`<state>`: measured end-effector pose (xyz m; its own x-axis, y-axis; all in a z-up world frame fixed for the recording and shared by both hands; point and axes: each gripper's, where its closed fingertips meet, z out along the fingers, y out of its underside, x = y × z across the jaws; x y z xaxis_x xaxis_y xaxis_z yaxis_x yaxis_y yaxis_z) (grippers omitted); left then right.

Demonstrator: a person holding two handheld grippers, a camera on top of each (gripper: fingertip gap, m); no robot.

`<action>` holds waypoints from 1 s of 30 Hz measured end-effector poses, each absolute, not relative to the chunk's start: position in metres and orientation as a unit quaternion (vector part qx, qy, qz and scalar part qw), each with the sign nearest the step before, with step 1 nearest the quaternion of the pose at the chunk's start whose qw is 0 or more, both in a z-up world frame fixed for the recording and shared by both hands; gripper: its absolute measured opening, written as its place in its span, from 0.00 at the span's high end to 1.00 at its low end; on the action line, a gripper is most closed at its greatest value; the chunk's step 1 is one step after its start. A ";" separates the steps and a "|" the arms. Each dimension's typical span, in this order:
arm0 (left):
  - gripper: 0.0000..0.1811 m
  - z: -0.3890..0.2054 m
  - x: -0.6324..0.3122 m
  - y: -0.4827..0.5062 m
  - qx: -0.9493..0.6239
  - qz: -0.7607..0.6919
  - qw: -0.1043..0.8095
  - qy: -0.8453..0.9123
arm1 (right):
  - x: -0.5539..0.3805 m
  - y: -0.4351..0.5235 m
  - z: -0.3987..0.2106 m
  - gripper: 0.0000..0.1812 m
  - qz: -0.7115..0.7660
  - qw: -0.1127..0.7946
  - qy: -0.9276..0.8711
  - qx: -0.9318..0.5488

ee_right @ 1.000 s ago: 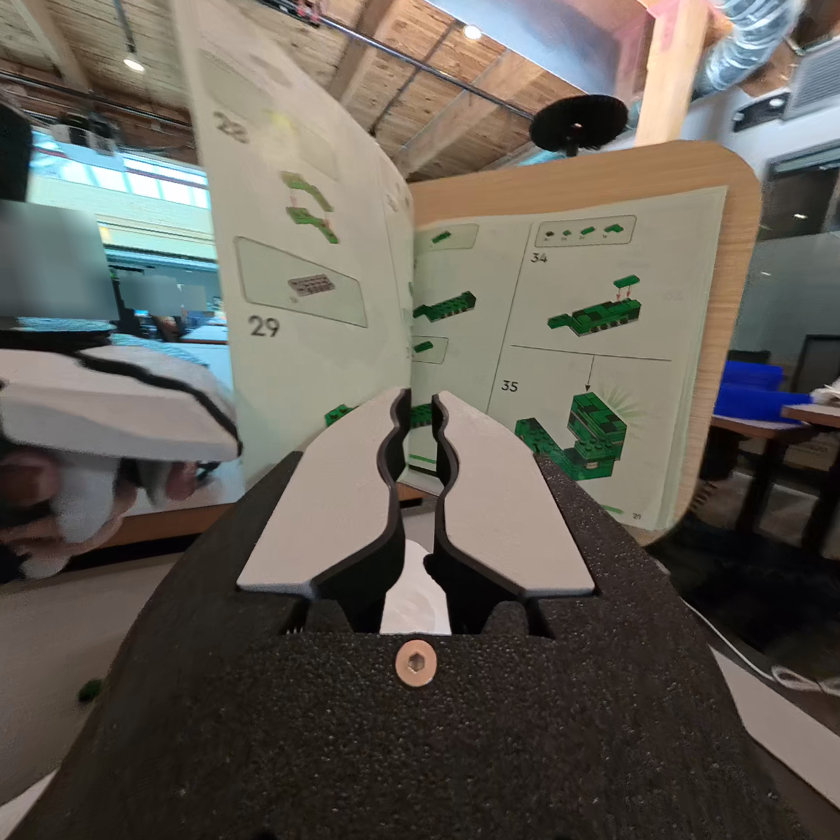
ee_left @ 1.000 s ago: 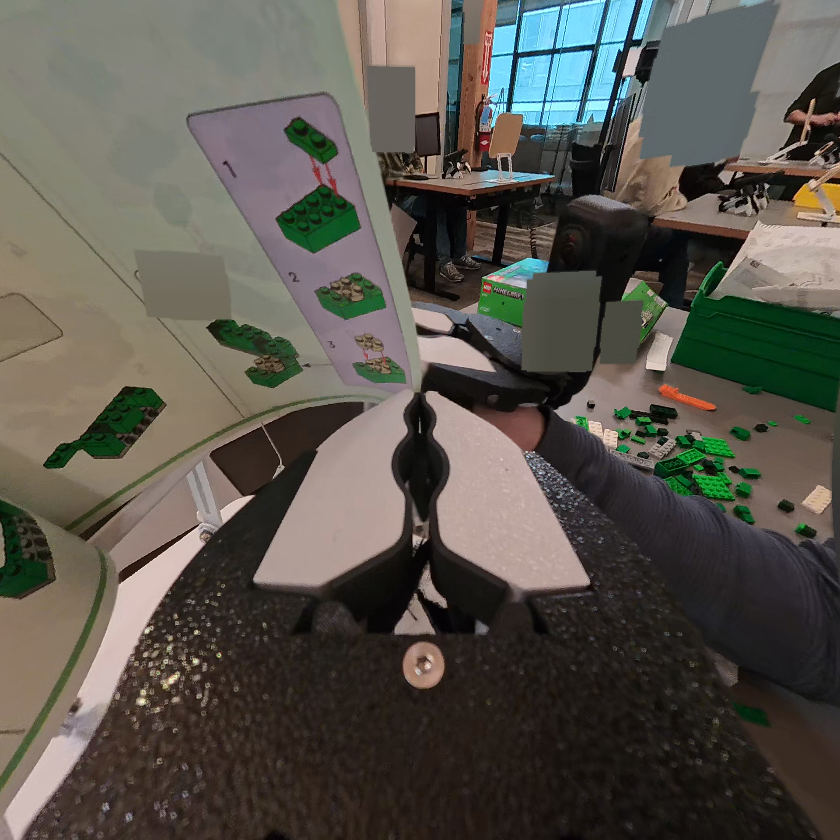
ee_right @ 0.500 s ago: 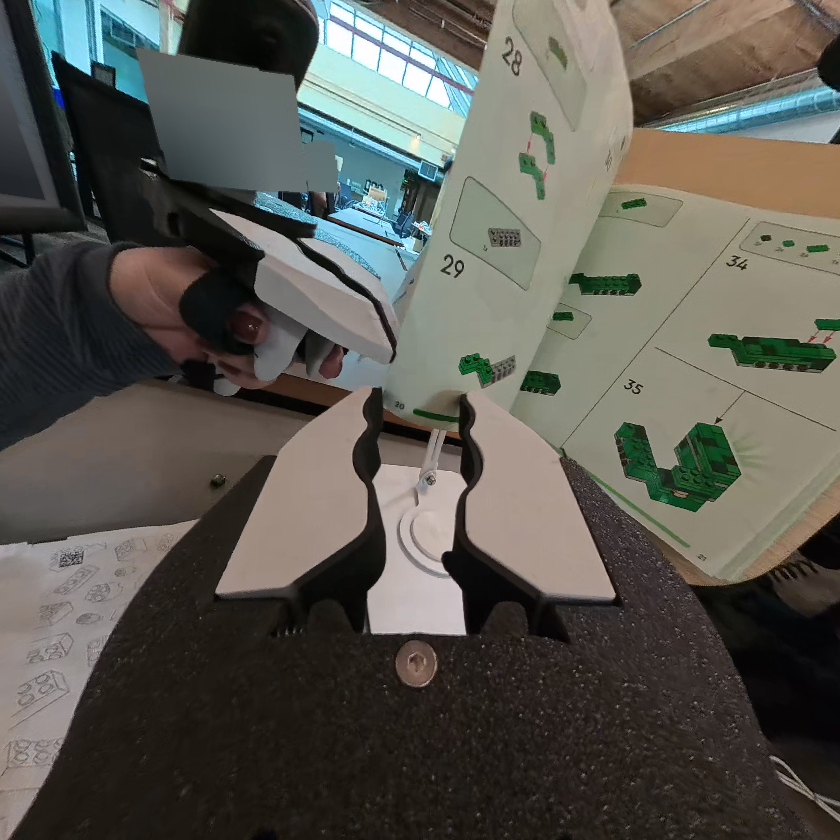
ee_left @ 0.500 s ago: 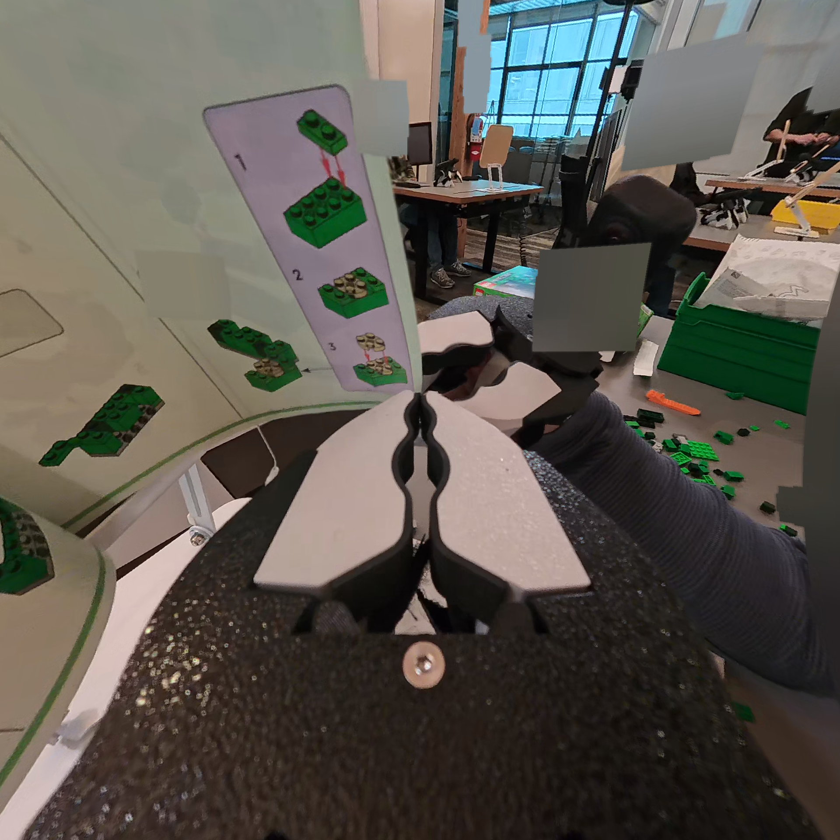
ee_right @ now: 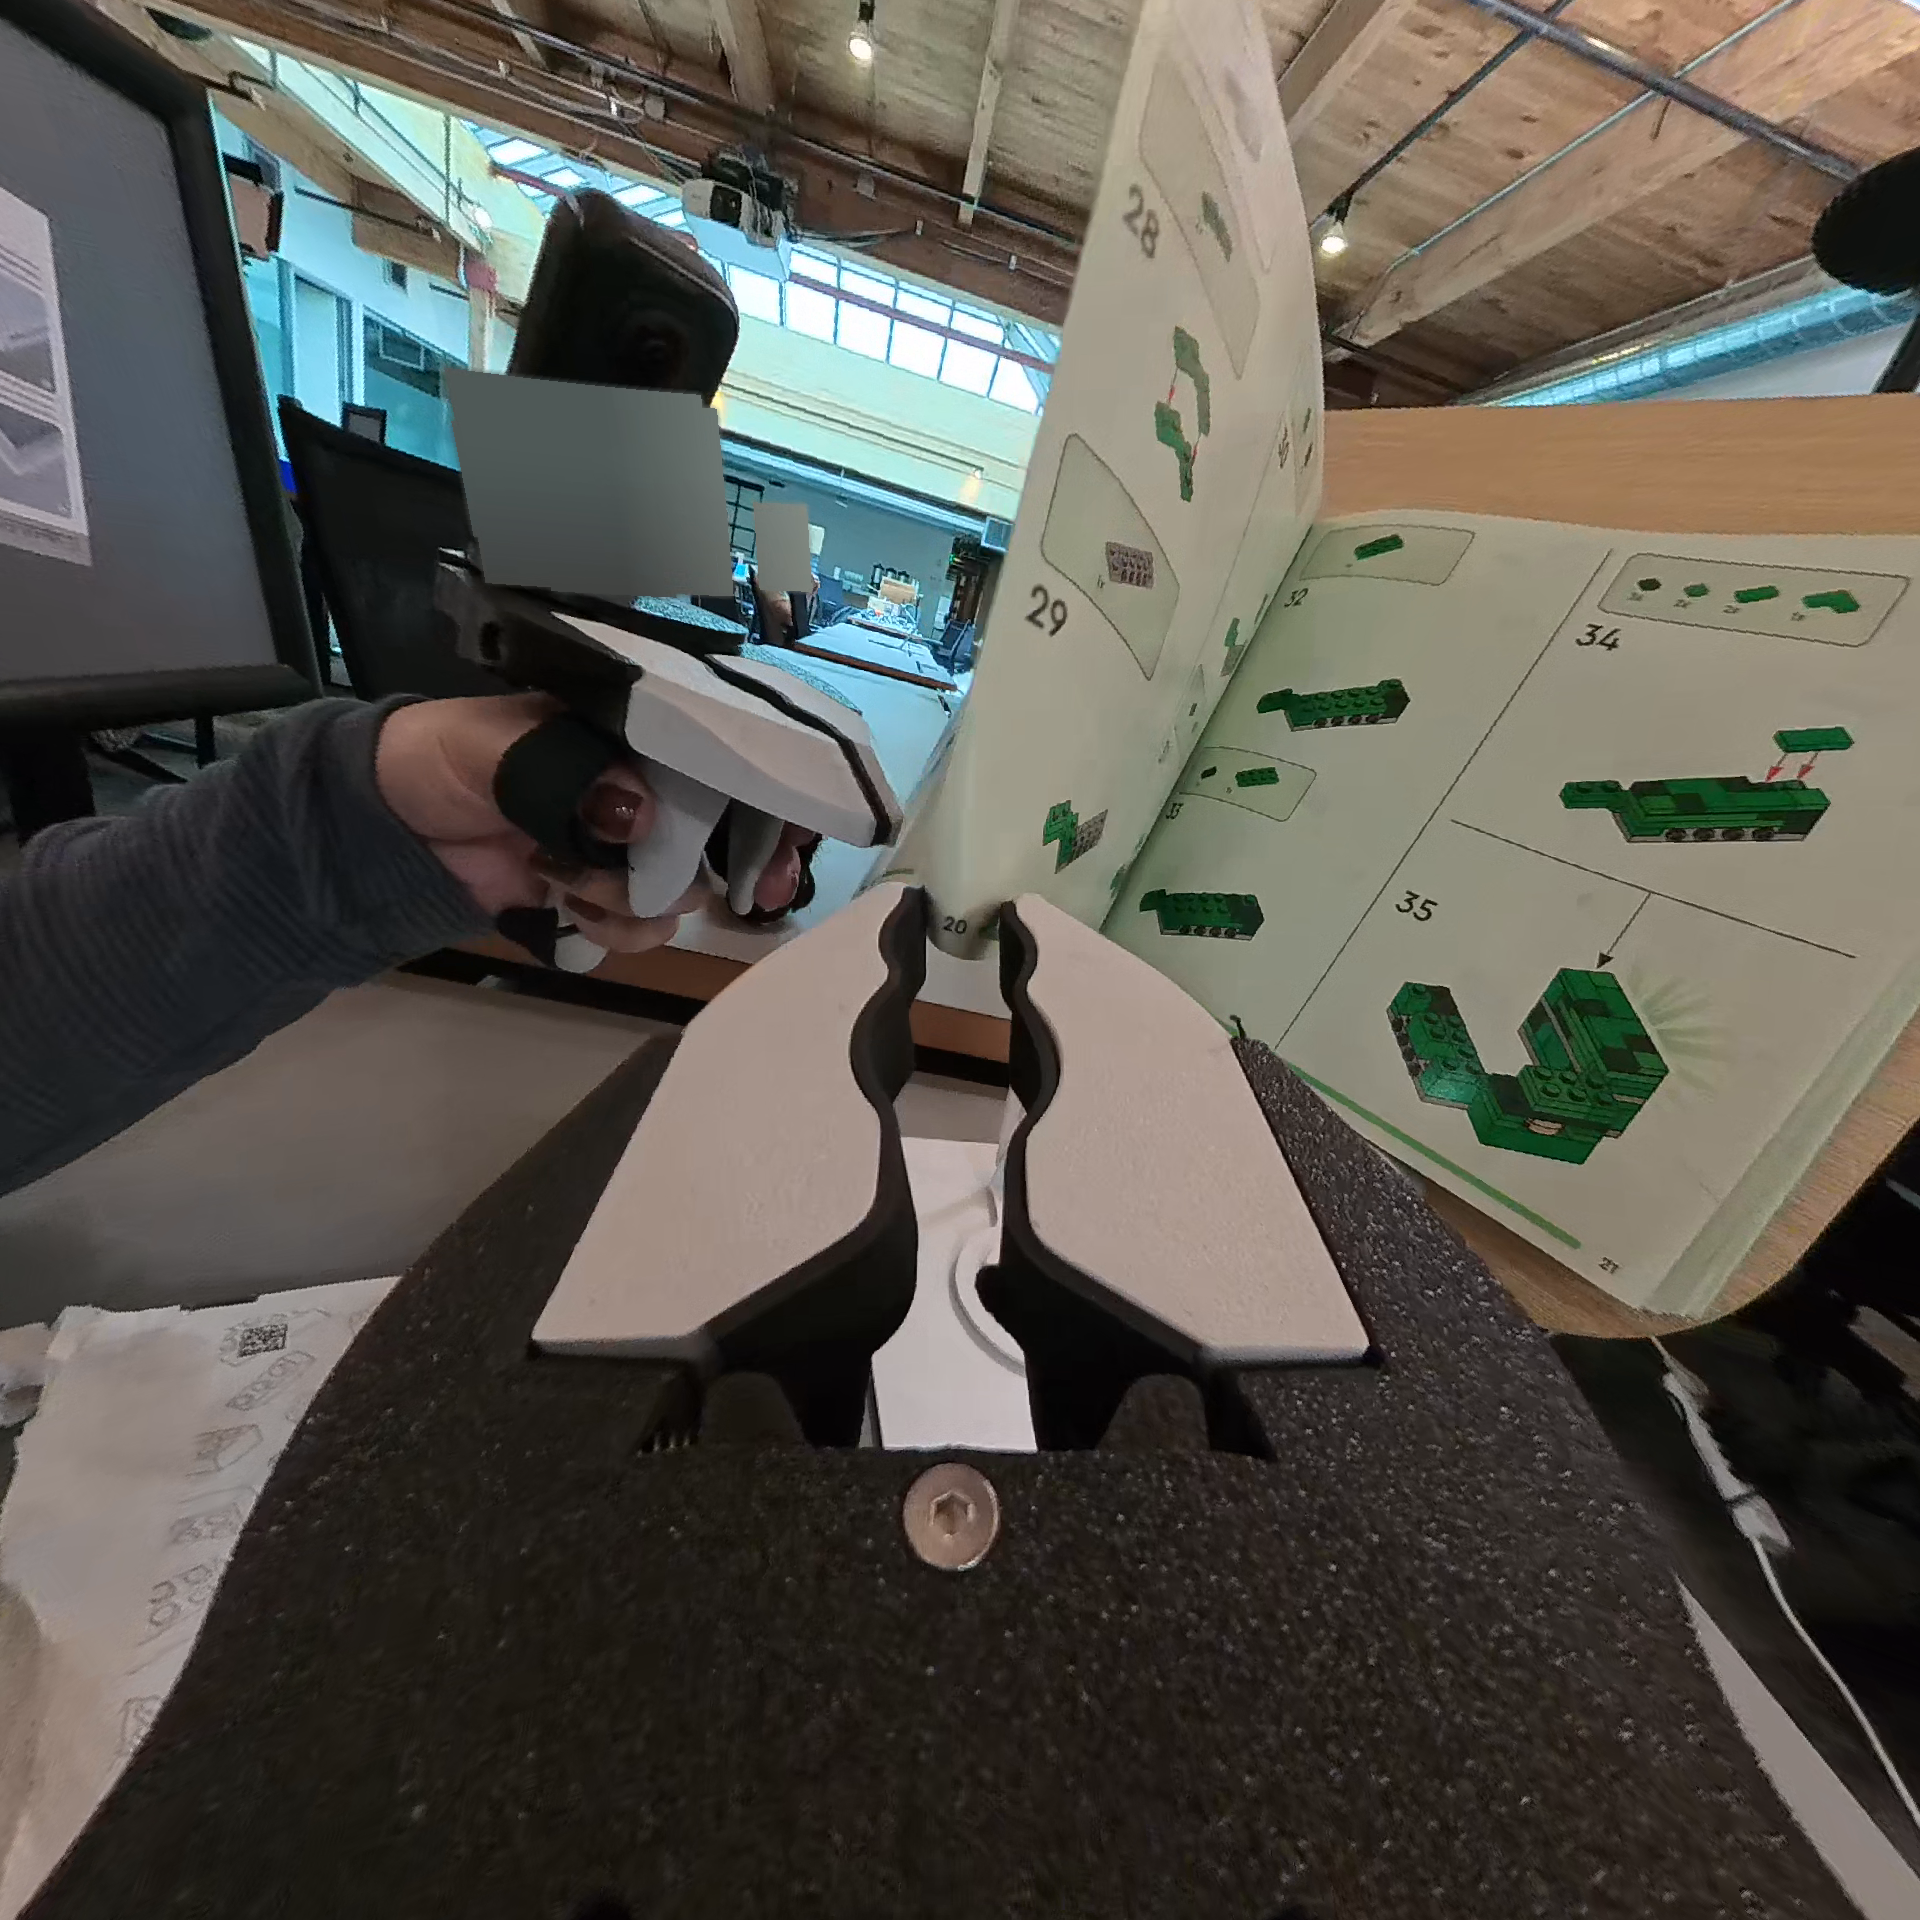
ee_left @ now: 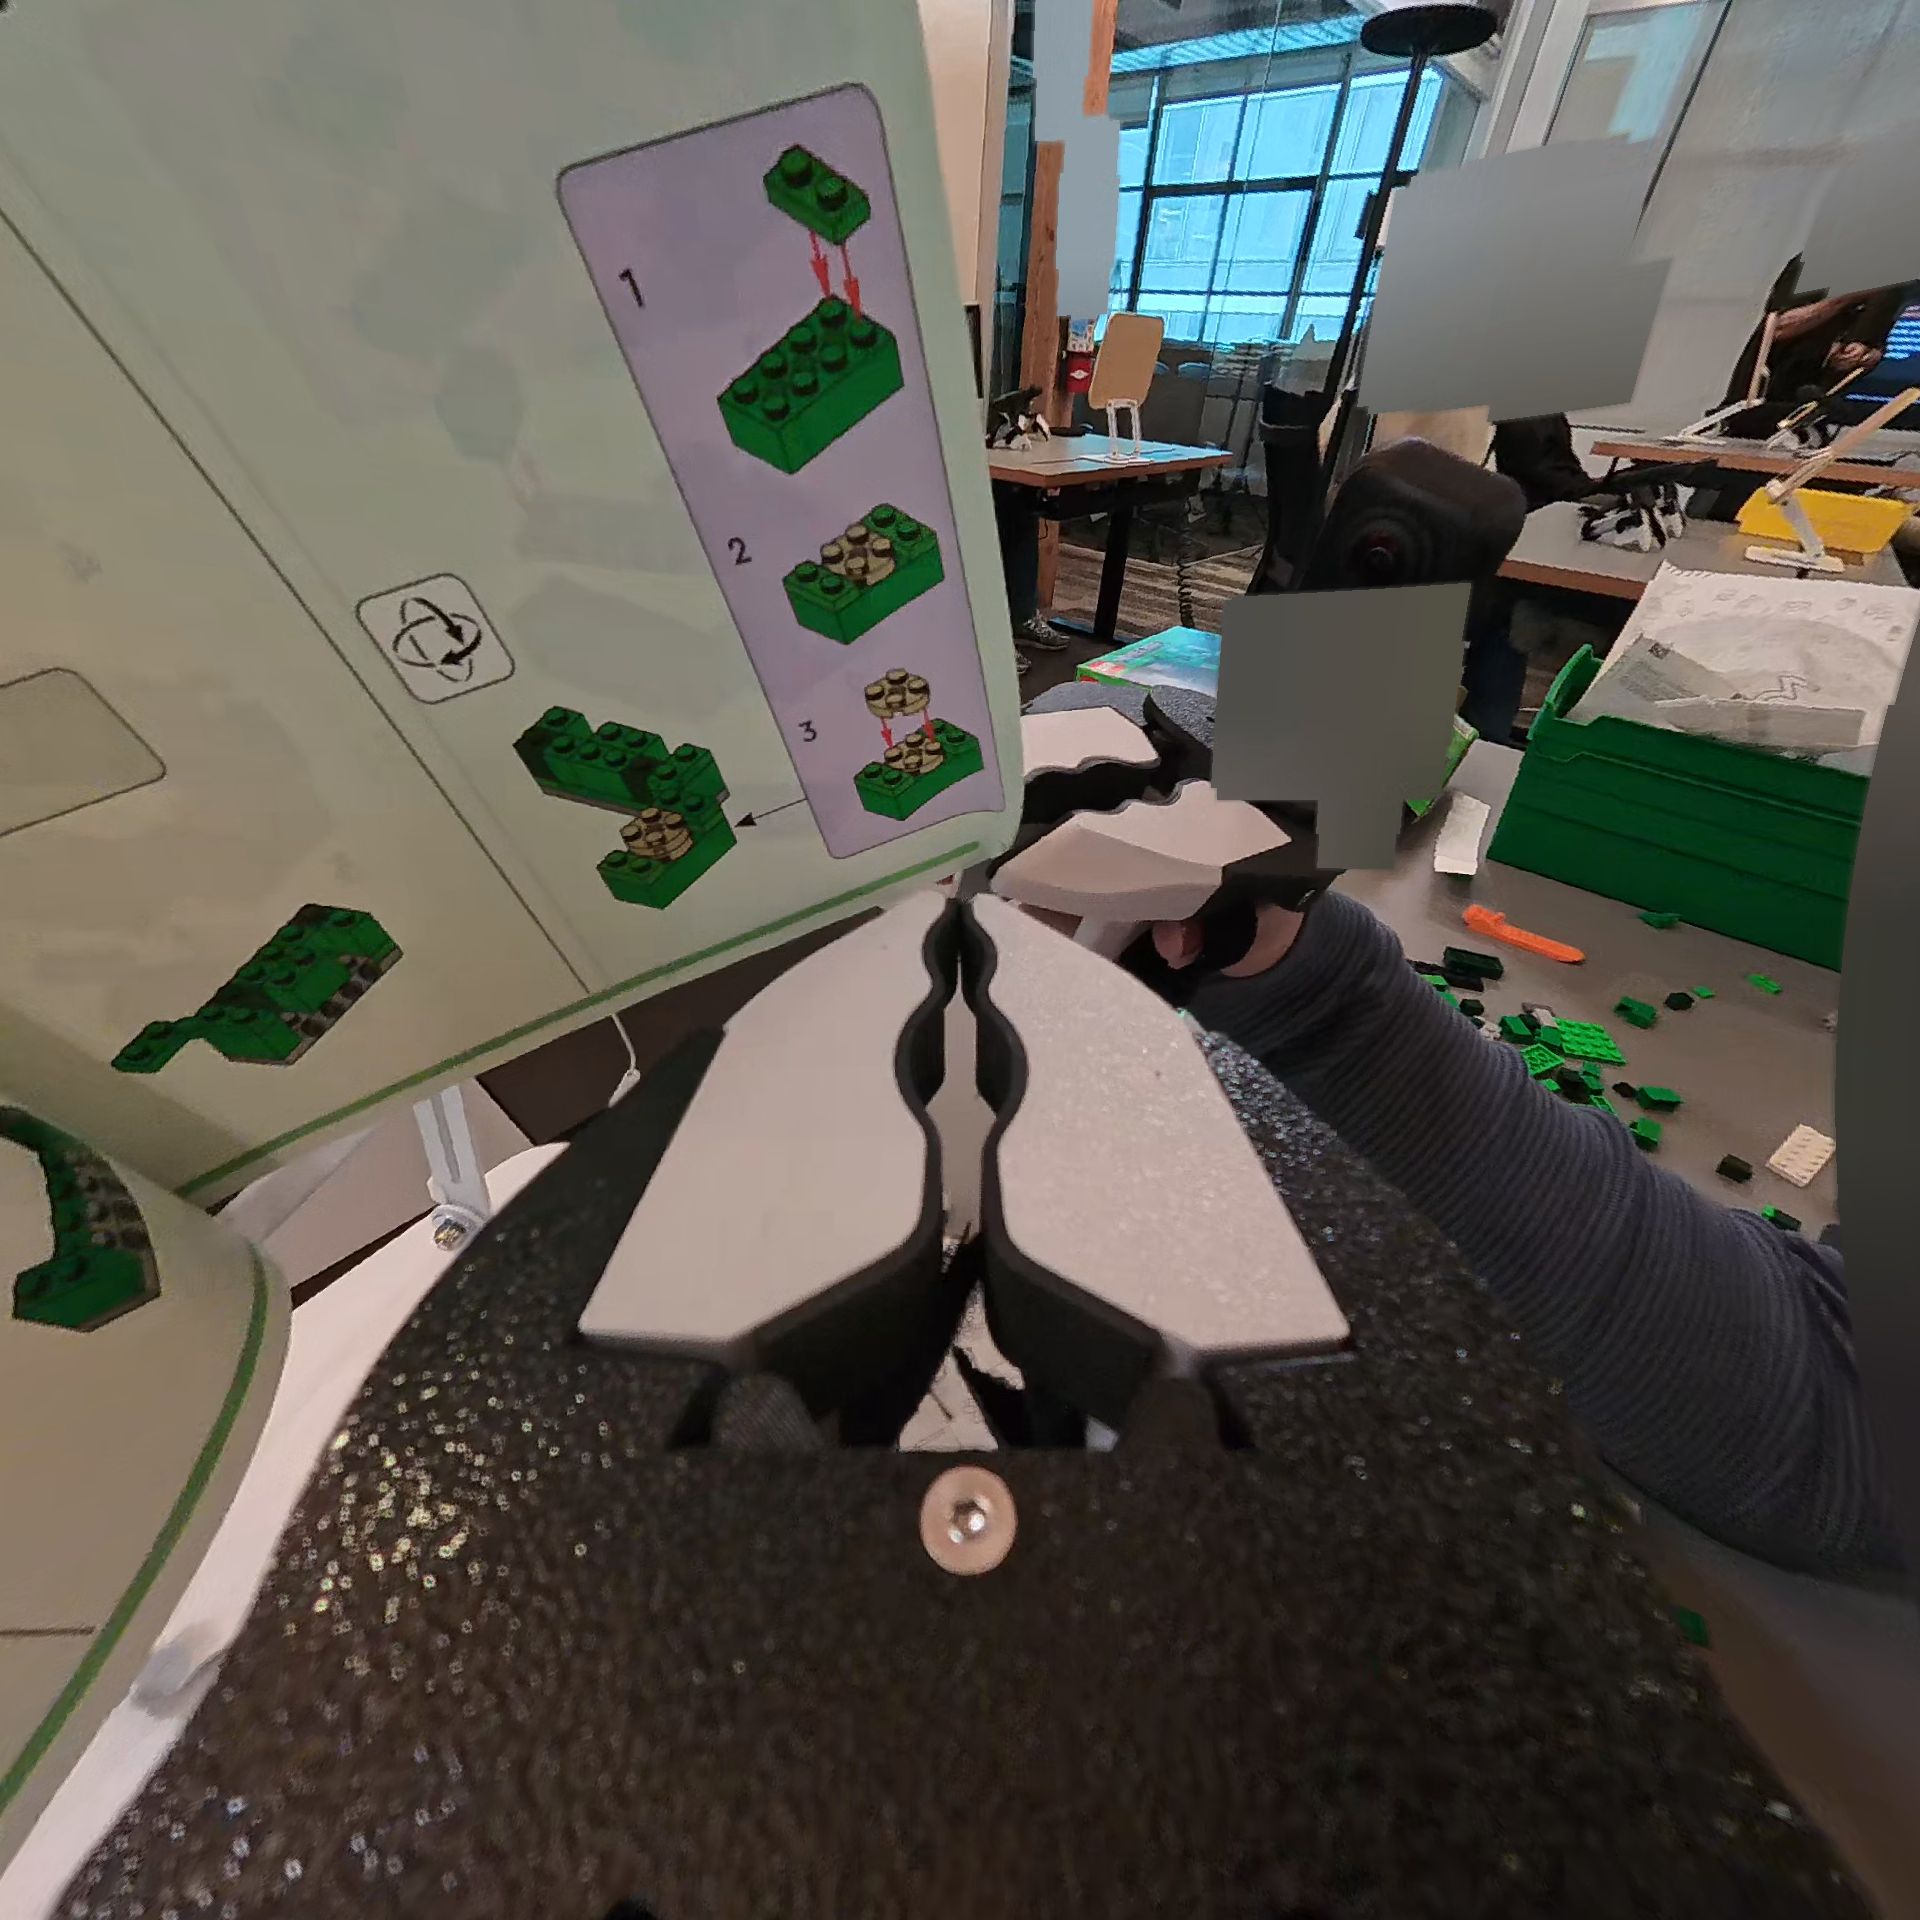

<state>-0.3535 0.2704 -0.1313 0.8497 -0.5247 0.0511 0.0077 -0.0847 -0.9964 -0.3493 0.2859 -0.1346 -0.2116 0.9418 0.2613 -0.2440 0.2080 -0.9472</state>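
Landmark: open pale-green paper instruction booklet (ee_right: pixel 1558 831) with drawings of green brick builds, propped on a light wooden board (ee_right: pixel 1621 457) that leans back on a white stand.

Lifted page: 1 pale-green page (ee_right: pixel 1164 499) stands up from the booklet's spine, curved, its lower corner down at the fingertips of both grippers; its other face (ee_left: pixel 416 468) fills the left of the left wrist view.

Right gripper (ee_right: pixel 961 914): white-and-black fingers a little apart, the page's lower corner lying in the narrow gap at the tips; whether they press on it I cannot tell.

Left gripper (ee_left: pixel 958 920): fingers closed tip to tip just below the page's lower edge; whether any paper is caught between them cannot be told. In the right wrist view it sits to the left of the page, held by a hand (ee_right: pixel 520 821) in a dark ribbed sleeve.

Tabletop (ee_left: pixel 1714 966): grey, right of the booklet, strewn with small green, black and white toy bricks (ee_left: pixel 1558 1049).

Near the bricks: an orange plastic brick-separator tool (ee_left: pixel 1522 935) and a green plastic bin (ee_left: pixel 1683 831) holding crumpled white paper.

Left of the booklet: a white printed sheet (ee_right: pixel 156 1455) lies flat on the tabletop.
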 end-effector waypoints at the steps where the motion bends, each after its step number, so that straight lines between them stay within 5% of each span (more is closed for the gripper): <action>1: 1.00 -0.131 -0.351 0.270 -0.705 -0.210 0.651 0.187 | -0.349 0.286 -0.134 0.93 0.547 0.544 -0.555 -0.313; 22: 0.98 -0.136 -0.339 0.280 -0.701 -0.138 0.662 0.224 | -0.338 0.290 -0.129 0.87 0.675 0.481 -0.484 -0.283; 30: 1.00 -0.128 -0.356 0.279 -0.697 -0.138 0.679 0.184 | -0.329 0.345 -0.112 0.87 0.605 0.617 -0.368 -0.343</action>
<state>-0.3556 0.2794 -0.1284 0.8941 -0.4440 -0.0581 -0.0691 -0.0088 -0.9976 -0.3291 0.3447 -0.1119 -0.0031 0.9992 0.0397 -0.4946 0.0330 -0.8685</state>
